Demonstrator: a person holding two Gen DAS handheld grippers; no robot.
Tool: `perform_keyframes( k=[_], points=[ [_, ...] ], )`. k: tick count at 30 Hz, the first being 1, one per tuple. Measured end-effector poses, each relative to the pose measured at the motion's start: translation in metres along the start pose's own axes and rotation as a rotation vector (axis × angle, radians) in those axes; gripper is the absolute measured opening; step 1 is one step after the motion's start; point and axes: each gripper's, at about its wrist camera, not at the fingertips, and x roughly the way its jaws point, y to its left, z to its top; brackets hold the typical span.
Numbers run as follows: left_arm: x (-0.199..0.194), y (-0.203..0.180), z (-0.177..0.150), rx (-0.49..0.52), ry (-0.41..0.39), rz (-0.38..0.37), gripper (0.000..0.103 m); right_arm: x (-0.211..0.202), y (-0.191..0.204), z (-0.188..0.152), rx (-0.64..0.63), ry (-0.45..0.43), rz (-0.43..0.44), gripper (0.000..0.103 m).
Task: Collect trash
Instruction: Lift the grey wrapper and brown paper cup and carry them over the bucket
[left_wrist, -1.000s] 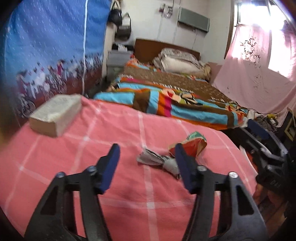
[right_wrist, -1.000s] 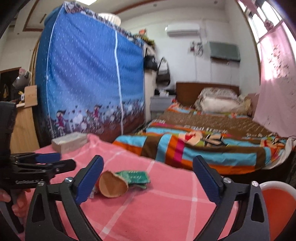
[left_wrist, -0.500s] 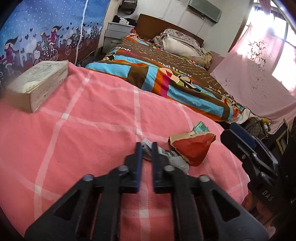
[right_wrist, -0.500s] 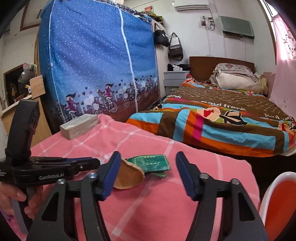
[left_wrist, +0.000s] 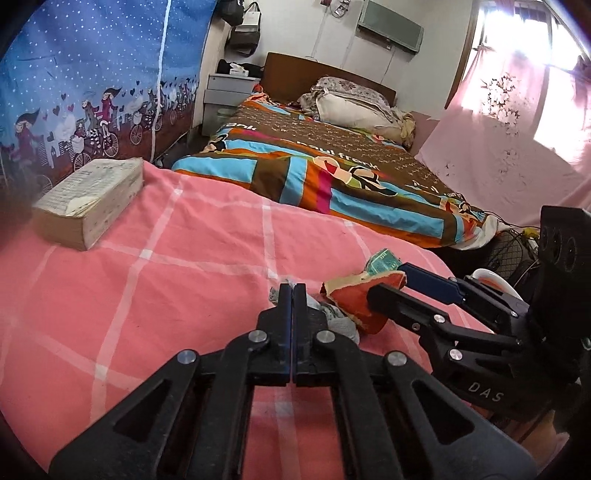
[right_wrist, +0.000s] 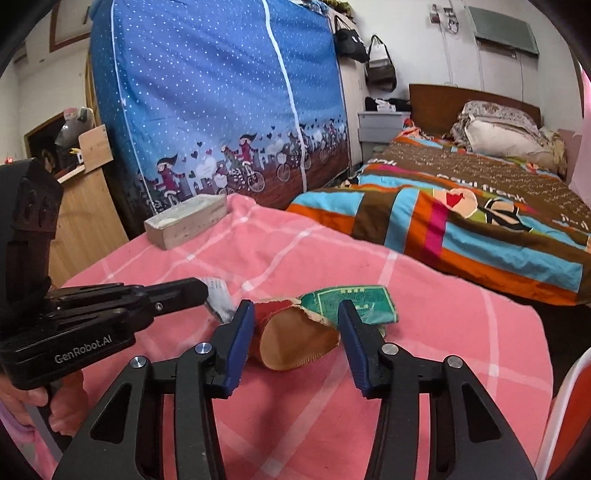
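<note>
On pink tablecloth (left_wrist: 184, 258), left gripper (left_wrist: 291, 291) has just clamped the gray wrapper (left_wrist: 341, 325); right gripper (right_wrist: 295, 317), narrowed, straddles the paper cup (right_wrist: 295, 343), ready to grasp.

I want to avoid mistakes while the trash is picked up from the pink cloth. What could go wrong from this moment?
1. The left hand-held gripper is shut on only an edge of the grey wrapper; it may slip out when lifted.
2. The right hand-held gripper is open around the crushed paper cup; closing may push it away or leave the green packet behind.
3. The two grippers are close together and could collide.
</note>
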Motion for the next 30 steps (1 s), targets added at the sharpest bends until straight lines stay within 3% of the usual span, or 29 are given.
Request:
perform_keyframes(
  k=[7, 16, 22, 30],
  points=[
    [-0.016, 0.000, -0.006, 0.010, -0.045, 0.037, 0.003, -0.009, 0.009, -0.006, -0.035, -0.028, 0.004, 0.042],
    [-0.044, -0.013, -0.011, 0.095, -0.128, 0.082, 0.003, -0.025, 0.021, -0.014, -0.068, -0.084, -0.008, 0.040],
    [-0.063, -0.021, -0.010, 0.119, -0.199, 0.090, 0.003, -0.058, 0.017, -0.018, -0.051, -0.223, -0.038, 0.040],
    [-0.095, -0.057, -0.006, 0.171, -0.390, 0.033, 0.003, -0.118, 0.010, -0.020, -0.045, -0.486, -0.126, 0.040]
  ],
)
